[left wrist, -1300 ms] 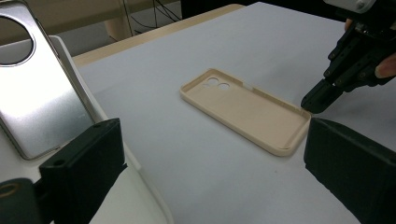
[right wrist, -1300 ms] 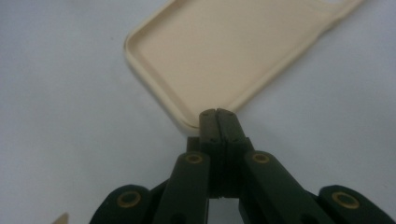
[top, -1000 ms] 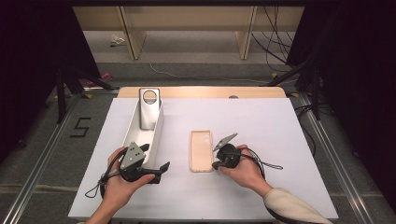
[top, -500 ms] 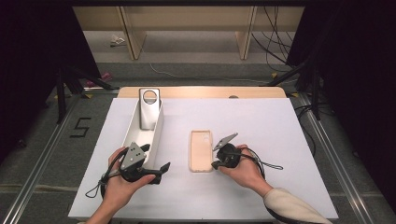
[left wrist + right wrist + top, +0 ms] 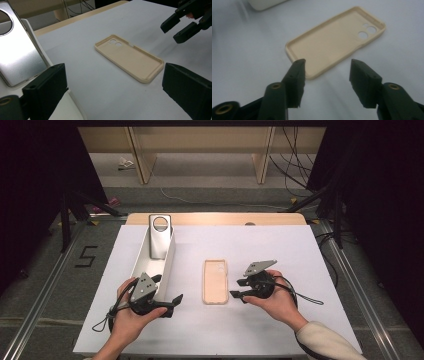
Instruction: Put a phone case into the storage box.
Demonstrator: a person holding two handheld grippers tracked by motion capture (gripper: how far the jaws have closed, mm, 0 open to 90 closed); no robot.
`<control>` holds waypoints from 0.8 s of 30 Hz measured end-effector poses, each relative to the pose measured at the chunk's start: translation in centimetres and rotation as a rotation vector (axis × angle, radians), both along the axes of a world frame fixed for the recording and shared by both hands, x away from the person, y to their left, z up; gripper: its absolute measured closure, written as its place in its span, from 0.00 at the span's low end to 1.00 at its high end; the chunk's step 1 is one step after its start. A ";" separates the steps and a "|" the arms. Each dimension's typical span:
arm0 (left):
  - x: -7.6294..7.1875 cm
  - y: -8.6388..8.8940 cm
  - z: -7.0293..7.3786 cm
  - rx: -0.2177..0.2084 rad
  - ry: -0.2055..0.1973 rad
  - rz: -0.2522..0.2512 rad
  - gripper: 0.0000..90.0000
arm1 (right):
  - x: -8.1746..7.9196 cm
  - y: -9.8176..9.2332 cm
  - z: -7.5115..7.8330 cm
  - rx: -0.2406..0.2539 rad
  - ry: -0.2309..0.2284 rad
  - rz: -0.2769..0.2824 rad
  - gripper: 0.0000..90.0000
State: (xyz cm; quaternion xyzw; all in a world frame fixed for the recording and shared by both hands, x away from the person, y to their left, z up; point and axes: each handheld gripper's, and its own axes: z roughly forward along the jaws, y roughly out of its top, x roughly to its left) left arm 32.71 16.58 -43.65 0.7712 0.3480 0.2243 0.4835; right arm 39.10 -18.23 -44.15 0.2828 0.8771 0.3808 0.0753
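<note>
The right claw (image 5: 239, 295), its jaws just opened with nothing between them, sits beside the beige phone case (image 5: 216, 281) mid-counter and could nudge it sideways if it advances off-line.

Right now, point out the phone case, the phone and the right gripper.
phone case (image 5: 215, 282), high view, middle of its inner face.
phone (image 5: 160, 236), high view, its silver back below the round camera ring.
right gripper (image 5: 239, 295), high view, midway between its fingertips.

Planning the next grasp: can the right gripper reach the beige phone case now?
Probably yes. The right gripper is open beside the case, with bare table between and nothing in the way.
</note>
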 end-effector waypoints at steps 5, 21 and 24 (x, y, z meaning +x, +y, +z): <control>0.1 -0.1 0.1 0.004 -0.009 -0.001 0.06 | -0.5 -0.8 0.3 0.046 -0.032 0.004 0.39; -0.2 -0.6 0.4 0.029 -0.027 -0.038 0.11 | -2.1 -3.3 1.3 0.127 -0.103 -0.016 0.27; -0.4 -1.1 0.8 0.076 -0.032 -0.074 0.17 | -2.3 -3.7 1.3 0.124 -0.105 -0.020 0.27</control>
